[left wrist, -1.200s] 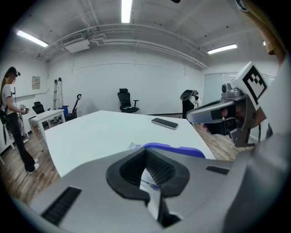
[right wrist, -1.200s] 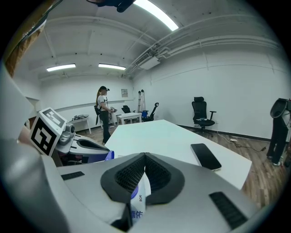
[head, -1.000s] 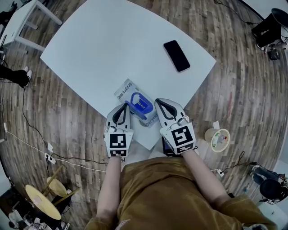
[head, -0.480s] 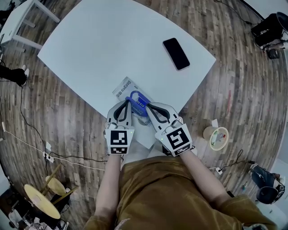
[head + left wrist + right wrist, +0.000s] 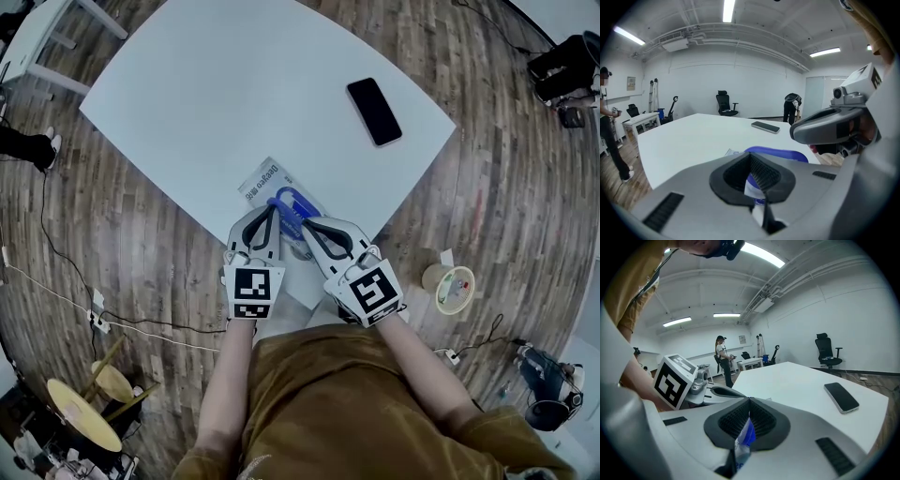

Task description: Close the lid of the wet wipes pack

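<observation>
Diagonally, wet wipes pack (image 5: 264, 186), long axis left-and-away

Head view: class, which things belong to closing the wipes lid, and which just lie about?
Job: wet wipes pack, blue lid, left tongs, right tongs.
Lying about: phone, round object on the floor.

Near the edge of the table (image 5: 234, 94) lies the pack (image 5: 264, 183) — left gripper (image 5: 273, 212) and right gripper (image 5: 302, 223) both tip-down at its blue lid (image 5: 292, 202) (a phone (image 5: 374, 112) lies well apart).
</observation>
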`<state>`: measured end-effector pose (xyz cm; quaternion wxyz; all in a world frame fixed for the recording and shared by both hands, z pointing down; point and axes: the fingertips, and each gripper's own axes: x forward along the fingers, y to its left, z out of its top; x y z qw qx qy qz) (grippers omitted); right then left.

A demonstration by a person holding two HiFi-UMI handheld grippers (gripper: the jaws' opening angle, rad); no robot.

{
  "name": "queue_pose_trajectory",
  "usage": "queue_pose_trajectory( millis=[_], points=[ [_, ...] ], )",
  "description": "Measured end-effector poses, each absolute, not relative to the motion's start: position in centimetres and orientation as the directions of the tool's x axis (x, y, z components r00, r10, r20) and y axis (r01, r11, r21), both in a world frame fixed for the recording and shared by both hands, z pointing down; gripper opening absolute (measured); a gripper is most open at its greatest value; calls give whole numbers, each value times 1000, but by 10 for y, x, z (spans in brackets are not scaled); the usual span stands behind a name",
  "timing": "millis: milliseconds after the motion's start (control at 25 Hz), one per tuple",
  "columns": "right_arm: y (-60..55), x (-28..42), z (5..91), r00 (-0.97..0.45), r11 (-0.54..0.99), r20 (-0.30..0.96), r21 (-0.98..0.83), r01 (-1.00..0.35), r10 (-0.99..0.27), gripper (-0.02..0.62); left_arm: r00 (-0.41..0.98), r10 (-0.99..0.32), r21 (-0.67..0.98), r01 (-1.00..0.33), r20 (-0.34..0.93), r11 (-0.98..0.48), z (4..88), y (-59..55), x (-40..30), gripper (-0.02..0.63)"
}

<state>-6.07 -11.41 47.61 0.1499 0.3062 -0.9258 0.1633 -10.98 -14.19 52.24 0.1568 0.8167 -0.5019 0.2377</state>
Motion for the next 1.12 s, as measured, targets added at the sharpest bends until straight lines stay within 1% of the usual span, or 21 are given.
queue_pose_trajectory(
  millis=[240,560,800,1120],
  points=[
    [-112,-65,484,-771,774,388,-192,-603,-505,8,391,-741,26,-892,546,-451,525,-143,-108,6],
    [-116,-59,494,-741,753,422,-180,-633,-522,8,394,-739,33,-892,547,-451,526,-145,-111,6],
    [-114,-61,494,-745,760,419,-174,-627,-519,9,403,-732,42,-888,550,-457,528,-145,-109,6],
    [-115,-54,508,-712,738,463,-163,-655,-529,8,416,-723,50,-882,551,-468,530,-146,-108,6]
  ],
)
